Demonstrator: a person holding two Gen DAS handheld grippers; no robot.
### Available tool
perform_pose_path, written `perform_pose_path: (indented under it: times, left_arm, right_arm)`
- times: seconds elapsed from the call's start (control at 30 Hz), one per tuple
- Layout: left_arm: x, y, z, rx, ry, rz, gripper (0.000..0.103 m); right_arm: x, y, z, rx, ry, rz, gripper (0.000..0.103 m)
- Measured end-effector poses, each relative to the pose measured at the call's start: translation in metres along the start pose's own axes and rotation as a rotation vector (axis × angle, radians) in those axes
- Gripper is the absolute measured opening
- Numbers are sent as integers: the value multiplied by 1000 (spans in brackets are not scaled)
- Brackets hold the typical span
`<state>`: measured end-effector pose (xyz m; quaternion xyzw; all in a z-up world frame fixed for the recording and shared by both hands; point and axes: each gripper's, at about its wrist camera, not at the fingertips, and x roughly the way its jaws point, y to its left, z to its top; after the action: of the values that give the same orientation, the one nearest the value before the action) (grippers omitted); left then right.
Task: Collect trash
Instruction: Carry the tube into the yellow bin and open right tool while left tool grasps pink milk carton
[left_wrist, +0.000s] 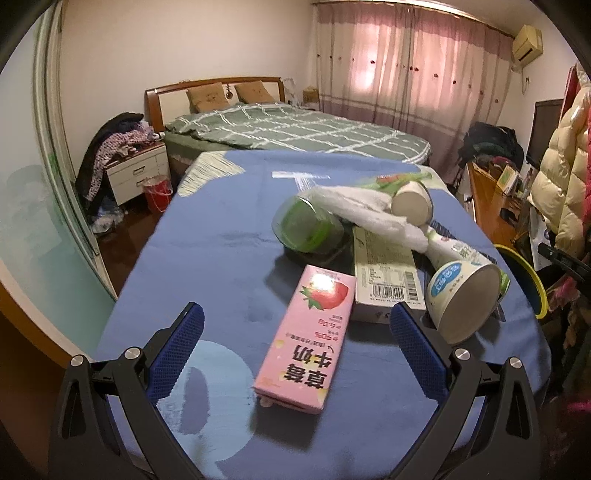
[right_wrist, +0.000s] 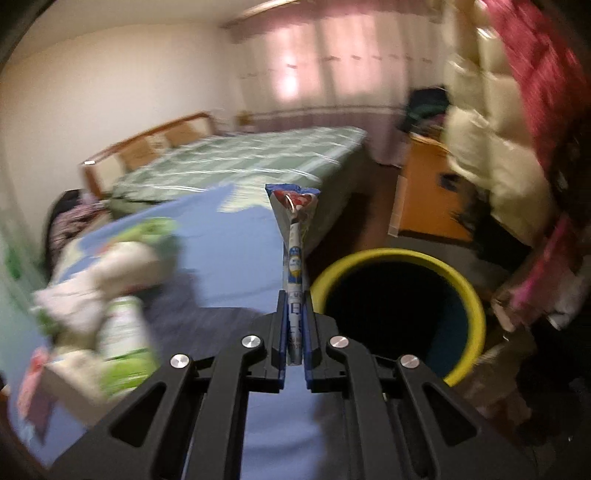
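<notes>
On the blue tablecloth (left_wrist: 207, 258) a pink strawberry milk carton (left_wrist: 306, 339) lies flat between the wide-apart fingers of my left gripper (left_wrist: 295, 321), which is open and not touching it. Behind it lie a long white box with a barcode (left_wrist: 388, 280), a tipped yogurt cup (left_wrist: 465, 299), a green clear cup (left_wrist: 308, 229), crumpled white tissue (left_wrist: 373, 210) and a small paper cup (left_wrist: 412, 203). My right gripper (right_wrist: 294, 299) is shut on a flattened snack wrapper (right_wrist: 293, 236) that sticks up past the fingertips, left of the yellow-rimmed trash bin (right_wrist: 399, 314).
The bin's rim (left_wrist: 528, 280) shows at the table's right edge. A bed (left_wrist: 295, 129) stands behind the table, a nightstand (left_wrist: 136, 173) with clothes and a red bucket (left_wrist: 157, 192) at left. A wooden cabinet (right_wrist: 424, 192) and hanging coats (right_wrist: 498, 147) crowd the right.
</notes>
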<state>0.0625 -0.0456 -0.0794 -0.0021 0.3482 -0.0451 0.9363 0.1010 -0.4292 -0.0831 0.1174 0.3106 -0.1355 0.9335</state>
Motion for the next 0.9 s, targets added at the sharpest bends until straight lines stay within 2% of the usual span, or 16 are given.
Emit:
perform_pose_path:
  times: [0.2, 0.43, 0.7, 0.9]
  left_arm:
    - [26, -7, -3, 11, 40, -7, 99]
    - [59, -11, -3, 9, 97, -23, 99]
    - [76, -3, -4, 6, 115, -30, 99]
    - [90, 4, -5, 8, 145, -28, 99]
  right_arm:
    - [46, -43, 5, 102, 75, -121, 7]
    - [72, -62, 13, 180, 108, -183, 12]
    - [76, -60, 14, 180, 108, -204, 33]
    - [75, -58, 13, 170, 109, -201, 34]
